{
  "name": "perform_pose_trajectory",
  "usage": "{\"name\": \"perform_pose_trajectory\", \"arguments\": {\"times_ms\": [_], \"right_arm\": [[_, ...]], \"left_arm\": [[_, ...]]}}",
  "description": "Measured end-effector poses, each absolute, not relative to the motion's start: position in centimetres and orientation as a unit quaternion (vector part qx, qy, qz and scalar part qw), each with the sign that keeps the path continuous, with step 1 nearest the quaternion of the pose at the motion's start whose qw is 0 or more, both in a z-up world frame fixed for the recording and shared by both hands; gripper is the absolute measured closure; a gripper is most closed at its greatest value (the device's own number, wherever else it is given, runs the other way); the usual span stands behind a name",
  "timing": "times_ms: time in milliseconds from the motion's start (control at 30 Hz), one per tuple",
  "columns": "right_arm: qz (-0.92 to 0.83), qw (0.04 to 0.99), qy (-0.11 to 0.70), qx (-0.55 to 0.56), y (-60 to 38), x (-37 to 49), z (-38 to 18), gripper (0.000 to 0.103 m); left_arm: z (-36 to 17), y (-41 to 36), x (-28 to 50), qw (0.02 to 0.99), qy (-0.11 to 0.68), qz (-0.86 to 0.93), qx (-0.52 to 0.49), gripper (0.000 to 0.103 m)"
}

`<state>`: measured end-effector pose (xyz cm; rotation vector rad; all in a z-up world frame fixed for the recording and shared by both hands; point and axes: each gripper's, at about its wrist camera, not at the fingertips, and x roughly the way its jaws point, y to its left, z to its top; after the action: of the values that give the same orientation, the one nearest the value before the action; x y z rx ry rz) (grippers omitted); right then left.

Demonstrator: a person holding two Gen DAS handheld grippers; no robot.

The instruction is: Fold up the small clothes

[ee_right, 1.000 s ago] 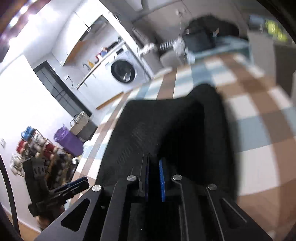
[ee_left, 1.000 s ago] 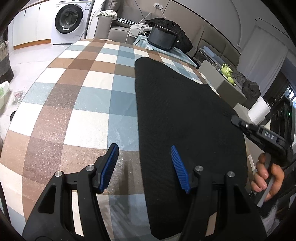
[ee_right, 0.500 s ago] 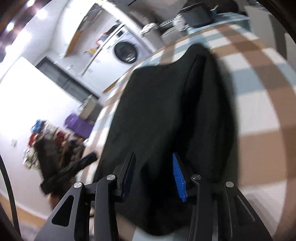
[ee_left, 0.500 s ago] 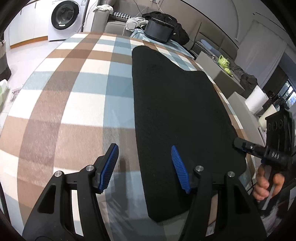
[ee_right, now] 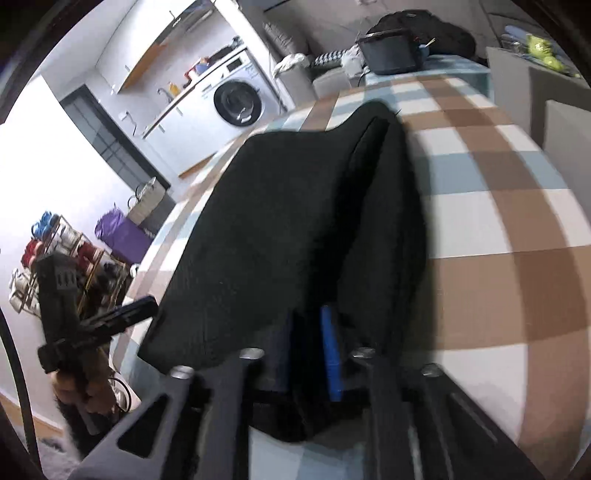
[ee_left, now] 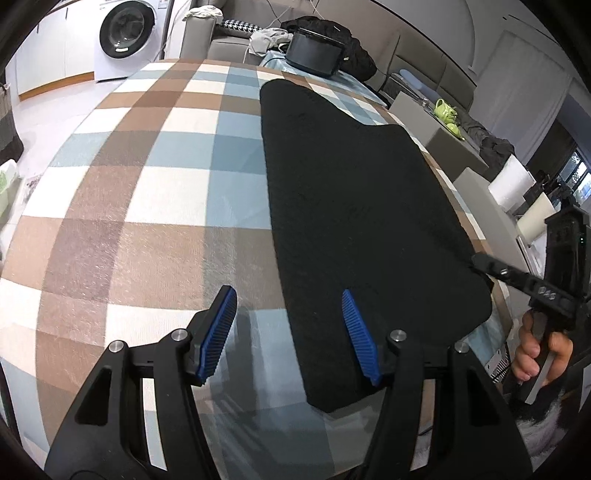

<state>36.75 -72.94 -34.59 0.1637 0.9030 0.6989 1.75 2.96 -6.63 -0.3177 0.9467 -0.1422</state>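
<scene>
A black garment [ee_left: 354,206] lies flat and long on the checked table [ee_left: 147,206], folded lengthwise. My left gripper [ee_left: 288,332] is open and empty above the garment's near left edge. My right gripper [ee_right: 310,343] has its blue pads closed on the near edge of the black garment [ee_right: 288,221] and lifts it a little. In the left wrist view the right gripper [ee_left: 480,264] touches the garment's near right corner.
A dark case [ee_left: 314,48] sits on the sofa beyond the table. A washing machine [ee_left: 125,33] stands at the back left. Grey boxes and white rolls [ee_left: 509,181] stand right of the table. A shelf rack [ee_right: 55,251] stands left in the right wrist view.
My right gripper opened half a second ago and has now shut again on the garment's near edge. My left gripper stayed open and drew back slightly.
</scene>
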Motion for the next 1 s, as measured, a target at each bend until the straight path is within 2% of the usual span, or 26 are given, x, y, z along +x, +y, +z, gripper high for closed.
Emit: {"name": "perform_pose_trajectory", "arguments": {"times_ms": [33, 133, 200, 267, 367, 433, 467, 533, 633, 1000], "right_arm": [[0.326, 0.842, 0.423, 0.083, -73.6, 36.6, -34.4, 0.048], [0.329, 0.833, 0.436, 0.091, -74.0, 36.6, -34.5, 0.044], [0.318, 0.833, 0.445, 0.083, -73.1, 36.9, -35.0, 0.039], [0.317, 0.83, 0.453, 0.078, -73.0, 36.9, -35.3, 0.029], [0.324, 0.823, 0.46, 0.079, -72.9, 36.9, -36.1, 0.028], [0.324, 0.822, 0.463, 0.072, -72.6, 36.6, -36.6, 0.033], [0.323, 0.828, 0.454, 0.061, -72.2, 36.4, -36.5, 0.039], [0.332, 0.824, 0.456, 0.06, -71.7, 36.5, -36.9, 0.057], [0.326, 0.827, 0.454, 0.063, -71.3, 36.9, -37.0, 0.069], [0.306, 0.834, 0.453, 0.077, -67.3, 41.9, -36.7, 0.072]], "left_arm": [[-6.7, 2.8, 1.7, 0.875, 0.454, -0.07, -0.152, 0.047], [-6.9, 2.0, 1.7, 0.873, 0.458, -0.079, -0.149, 0.047], [-7.2, 1.4, 1.7, 0.871, 0.462, -0.083, -0.145, 0.047], [-7.4, 0.8, 1.6, 0.871, 0.463, -0.088, -0.139, 0.047], [-7.6, 0.3, 1.8, 0.873, 0.461, -0.091, -0.132, 0.047], [-7.7, 0.2, 1.9, 0.874, 0.459, -0.094, -0.129, 0.047], [-7.7, 0.1, 2.0, 0.875, 0.457, -0.096, -0.126, 0.048], [-7.8, 0.1, 2.1, 0.876, 0.456, -0.096, -0.125, 0.057], [-7.8, 0.3, 2.7, 0.877, 0.457, -0.095, -0.116, 0.069], [-7.1, 2.6, 9.1, 0.89, 0.444, -0.051, -0.094, 0.07]]}}
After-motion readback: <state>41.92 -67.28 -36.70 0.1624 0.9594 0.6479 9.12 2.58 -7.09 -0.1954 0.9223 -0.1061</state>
